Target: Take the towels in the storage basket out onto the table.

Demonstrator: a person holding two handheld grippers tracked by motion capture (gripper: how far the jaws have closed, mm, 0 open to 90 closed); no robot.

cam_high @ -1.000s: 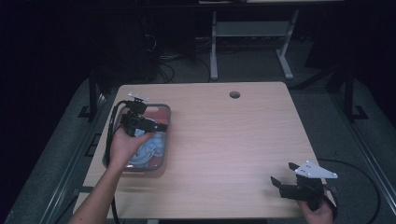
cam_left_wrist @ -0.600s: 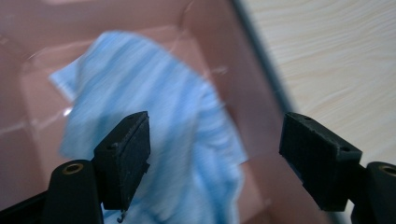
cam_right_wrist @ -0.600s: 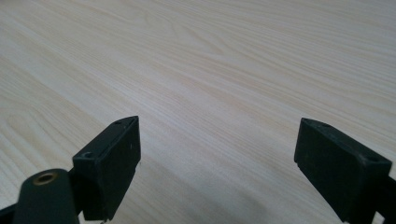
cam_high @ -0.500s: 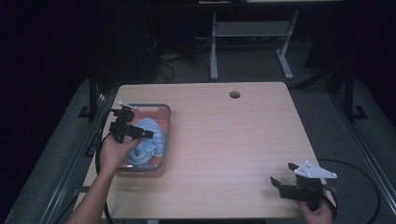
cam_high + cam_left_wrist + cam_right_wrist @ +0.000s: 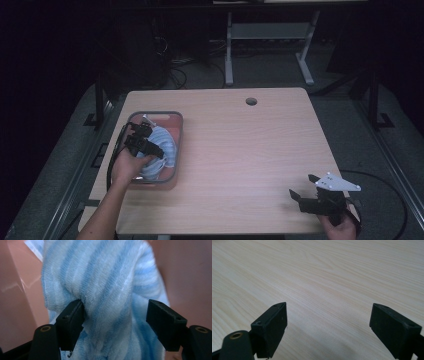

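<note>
We have our left tongs point(image 5: 141, 141) wide apart around a blue striped towel point(image 5: 107, 290) that lies in the pink bin point(image 5: 176, 150) near the tabletop's point(image 5: 250, 150) left edge; nothing is gripped yet. Our right tongs point(image 5: 306, 190) hang wide and empty by the near right corner. Nothing blocks the way.

We see a light wood-grain table point(image 5: 240, 150) with a round cable hole point(image 5: 251, 101) near its far edge. Around it we find grey carpeted floor point(image 5: 350, 120), dim beyond the lit tabletop. Behind the table we make out a pale metal stand point(image 5: 270, 35) and tangled dark cables point(image 5: 172, 70). The rest is too dark to tell.
</note>
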